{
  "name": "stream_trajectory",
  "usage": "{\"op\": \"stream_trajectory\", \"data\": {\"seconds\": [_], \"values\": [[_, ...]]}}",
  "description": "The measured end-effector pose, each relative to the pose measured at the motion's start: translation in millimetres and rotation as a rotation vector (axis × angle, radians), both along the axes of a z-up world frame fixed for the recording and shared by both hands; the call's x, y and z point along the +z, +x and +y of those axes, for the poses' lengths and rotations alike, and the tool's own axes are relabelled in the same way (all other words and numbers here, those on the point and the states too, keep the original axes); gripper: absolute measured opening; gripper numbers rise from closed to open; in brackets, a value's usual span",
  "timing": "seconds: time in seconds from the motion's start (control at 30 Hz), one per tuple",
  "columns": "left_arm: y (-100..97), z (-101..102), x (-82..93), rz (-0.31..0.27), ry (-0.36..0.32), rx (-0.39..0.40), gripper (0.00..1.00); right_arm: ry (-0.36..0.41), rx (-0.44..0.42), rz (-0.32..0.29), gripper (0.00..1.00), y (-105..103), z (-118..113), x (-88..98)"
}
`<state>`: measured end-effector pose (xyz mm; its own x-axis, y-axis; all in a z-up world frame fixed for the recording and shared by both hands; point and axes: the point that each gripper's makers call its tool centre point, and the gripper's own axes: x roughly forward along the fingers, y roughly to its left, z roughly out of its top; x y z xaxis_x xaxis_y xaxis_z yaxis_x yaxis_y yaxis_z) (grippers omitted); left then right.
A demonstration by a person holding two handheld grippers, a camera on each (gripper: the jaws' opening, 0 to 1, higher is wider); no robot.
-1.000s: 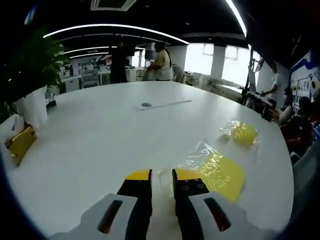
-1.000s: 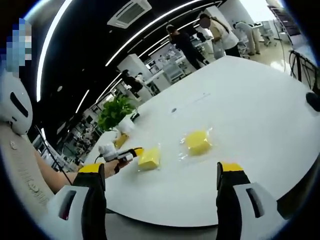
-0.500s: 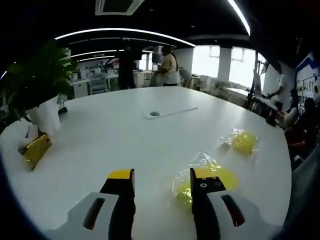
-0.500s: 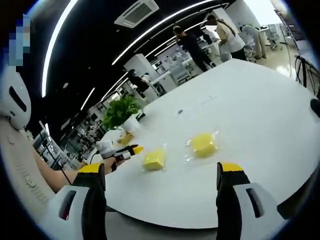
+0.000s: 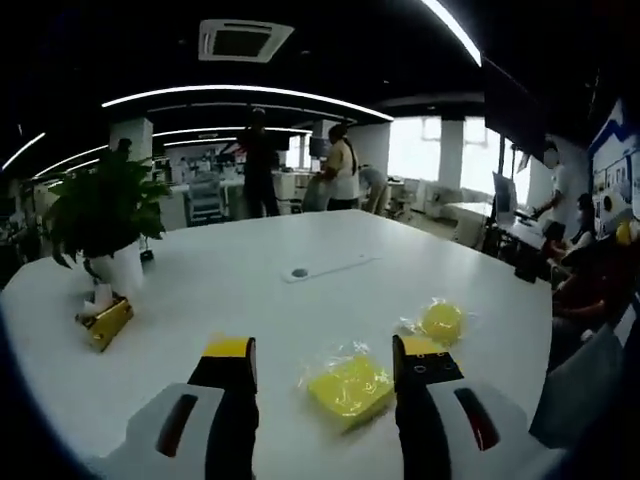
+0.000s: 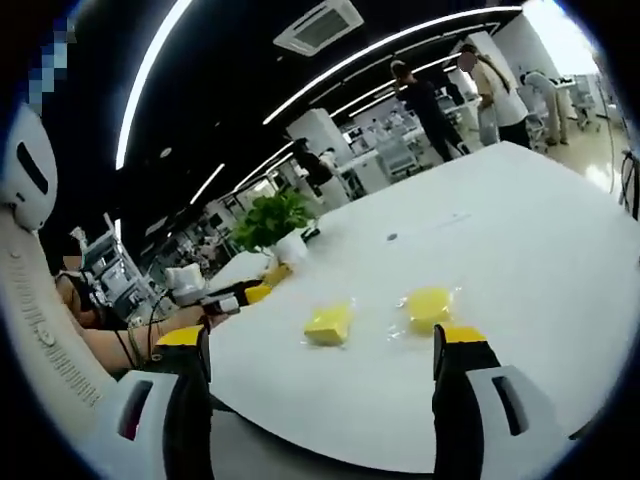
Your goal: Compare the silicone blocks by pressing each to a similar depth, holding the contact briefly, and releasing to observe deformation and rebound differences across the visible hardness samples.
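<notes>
While held above the white table (image 5: 250, 300):
Left gripper (image 5: 325, 362): jaws parted, nothing grasped, square yellow block (image 5: 349, 388) seen between them.
Right gripper (image 6: 322, 352): jaws spread, nothing grasped.
Round yellow block (image 6: 429, 305): lying right of the square one.

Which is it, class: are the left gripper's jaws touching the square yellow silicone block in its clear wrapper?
Apart. In the right gripper view, bare white table separates the left gripper from the square yellow silicone block.

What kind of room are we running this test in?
Most likely an open-plan office or lab. The big white table has a potted plant on it, desks and standing people fill the background, and long strip lights plus a ceiling air vent run overhead.
</notes>
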<state>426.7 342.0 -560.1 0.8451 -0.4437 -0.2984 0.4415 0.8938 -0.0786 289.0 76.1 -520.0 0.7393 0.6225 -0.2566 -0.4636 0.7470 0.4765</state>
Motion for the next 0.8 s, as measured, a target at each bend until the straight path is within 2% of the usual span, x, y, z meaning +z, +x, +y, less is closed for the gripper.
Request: {"op": "stream_trajectory", "data": {"seconds": [0.13,0.23,0.37,0.47,0.57,0.8], "values": [[-27.1,-2.3,19.2,-0.014,-0.012,0.02,0.58,-0.032,0.051,-0.048,0.86,-5.9,0.7,6.7],[-47.2,-8.1,27.2,-0.007,-0.013,0.018,0.59,-0.038,0.073,-0.079,0.85,-7.3,-0.3,12.1],[-80.4,-23.3,39.2,-0.024,-0.002,-0.011,0.59,-0.024,0.091,-0.124,0.85,-6.0,-3.0,22.2],[-100.4,-33.1,46.3,-0.036,-0.002,-0.027,0.59,-0.044,0.103,-0.153,0.85,-4.4,-5.9,24.8],[-119.8,-42.9,50.7,-0.055,0.054,-0.062,0.57,-0.101,0.138,-0.176,0.85,-5.0,-9.6,21.6],[-144.2,-58.1,54.7,-0.054,0.1,-0.126,0.62,-0.3,0.293,-0.242,0.84,-16.7,-8.7,4.6]]}}
